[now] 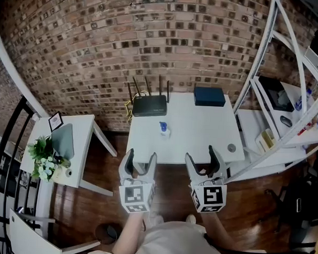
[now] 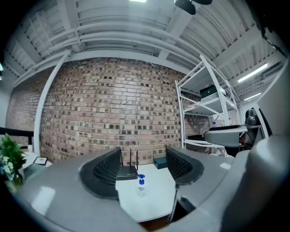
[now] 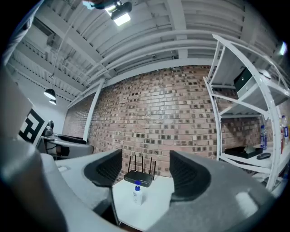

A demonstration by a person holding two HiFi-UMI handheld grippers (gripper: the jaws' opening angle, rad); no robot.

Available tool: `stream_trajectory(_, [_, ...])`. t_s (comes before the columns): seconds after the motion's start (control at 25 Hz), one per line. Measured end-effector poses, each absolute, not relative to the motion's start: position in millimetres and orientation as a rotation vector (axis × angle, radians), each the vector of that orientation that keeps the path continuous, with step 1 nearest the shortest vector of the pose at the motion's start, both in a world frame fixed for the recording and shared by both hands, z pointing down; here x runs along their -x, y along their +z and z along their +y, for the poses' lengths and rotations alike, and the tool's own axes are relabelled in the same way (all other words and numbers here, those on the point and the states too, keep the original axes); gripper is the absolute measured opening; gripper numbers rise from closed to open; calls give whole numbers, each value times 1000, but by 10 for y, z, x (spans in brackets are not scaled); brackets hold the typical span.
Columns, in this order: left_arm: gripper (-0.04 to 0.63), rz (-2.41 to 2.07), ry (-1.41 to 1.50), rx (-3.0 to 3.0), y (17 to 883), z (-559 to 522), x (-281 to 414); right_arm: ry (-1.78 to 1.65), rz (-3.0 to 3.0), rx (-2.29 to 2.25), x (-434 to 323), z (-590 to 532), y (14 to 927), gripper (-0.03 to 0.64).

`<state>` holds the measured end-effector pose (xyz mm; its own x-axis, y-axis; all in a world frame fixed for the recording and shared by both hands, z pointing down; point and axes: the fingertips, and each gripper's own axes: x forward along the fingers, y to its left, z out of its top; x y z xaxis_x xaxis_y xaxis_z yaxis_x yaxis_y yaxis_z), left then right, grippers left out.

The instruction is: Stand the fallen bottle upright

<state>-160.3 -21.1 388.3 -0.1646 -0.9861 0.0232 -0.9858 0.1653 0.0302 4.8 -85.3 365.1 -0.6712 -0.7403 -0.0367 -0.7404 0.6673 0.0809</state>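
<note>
bottle (image 1: 164,130): upright, mid-counter (image 1: 201,131), just ahead of router (image 1: 149,104) at back edge | left tongs (image 1: 141,159): wide, empty, off front edge | right tongs (image 1: 201,158): wide, empty, alongside

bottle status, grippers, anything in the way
Left gripper open, empty. Right gripper open, empty. Bottle upright on table, blue cap up. Nothing blocking; router behind it.

Small clear bottle (image 1: 164,130), blue cap, standing upright on white table (image 1: 211,136), just before router (image 1: 149,105).
</note>
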Motion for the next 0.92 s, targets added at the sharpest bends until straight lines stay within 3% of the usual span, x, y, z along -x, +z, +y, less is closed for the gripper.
stream_trajectory(0.28, [311, -2409, 17, -2038, 3775, -297, 1228, 197, 2900, 1258, -298, -951, 3650, 316])
stream_trajectory(0.92, [307, -2451, 60, -1984, 3871, -193, 1145, -2, 2924, 1180, -415, -1113, 3884, 316])
